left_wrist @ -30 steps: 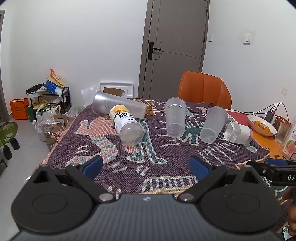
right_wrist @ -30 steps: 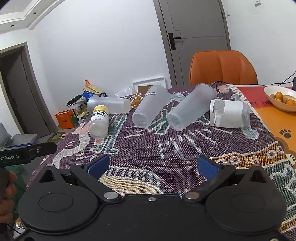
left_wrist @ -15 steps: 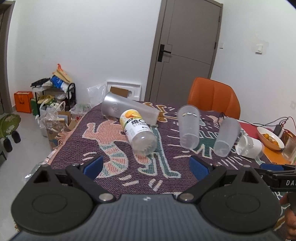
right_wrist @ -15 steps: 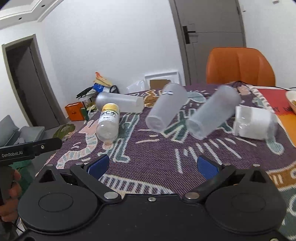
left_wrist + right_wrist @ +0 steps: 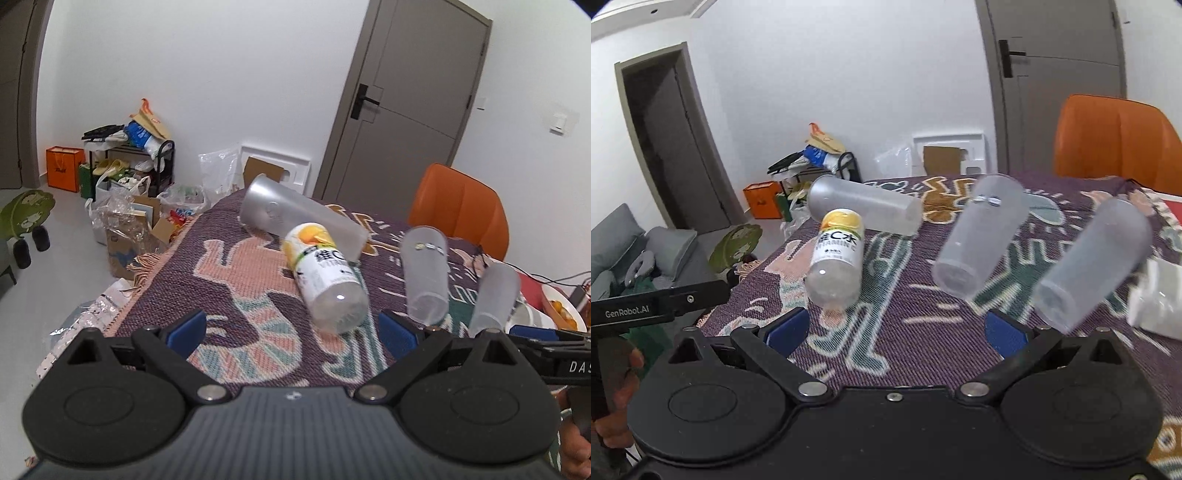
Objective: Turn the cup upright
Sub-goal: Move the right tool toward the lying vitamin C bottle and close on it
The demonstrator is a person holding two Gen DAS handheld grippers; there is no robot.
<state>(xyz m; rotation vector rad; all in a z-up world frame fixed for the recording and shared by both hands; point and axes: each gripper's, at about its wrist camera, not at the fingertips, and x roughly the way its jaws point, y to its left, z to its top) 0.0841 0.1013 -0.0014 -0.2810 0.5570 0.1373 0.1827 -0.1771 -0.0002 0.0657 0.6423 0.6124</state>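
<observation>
Both claws have pushed in closer over the last second, so the tipped stuff looks much bigger now. Left claw (image 5: pixel 291 328) is spread wide with nothing in it, lined up on the clear yellow-labelled vitamin bottle (image 5: pixel 325 280) lying on its side. Right claw (image 5: pixel 897 328) is just as wide and empty, with two frosted plastic cups (image 5: pixel 979 247) (image 5: pixel 1093 262) lying toppled just ahead.

I'd say we're mid-approach, nothing flipped yet. A long frosted tumbler (image 5: pixel 299 221) lies near the far-left edge of the patterned-cloth counter (image 5: pixel 236 291), so less margin there; plenty of bare cloth up front.
</observation>
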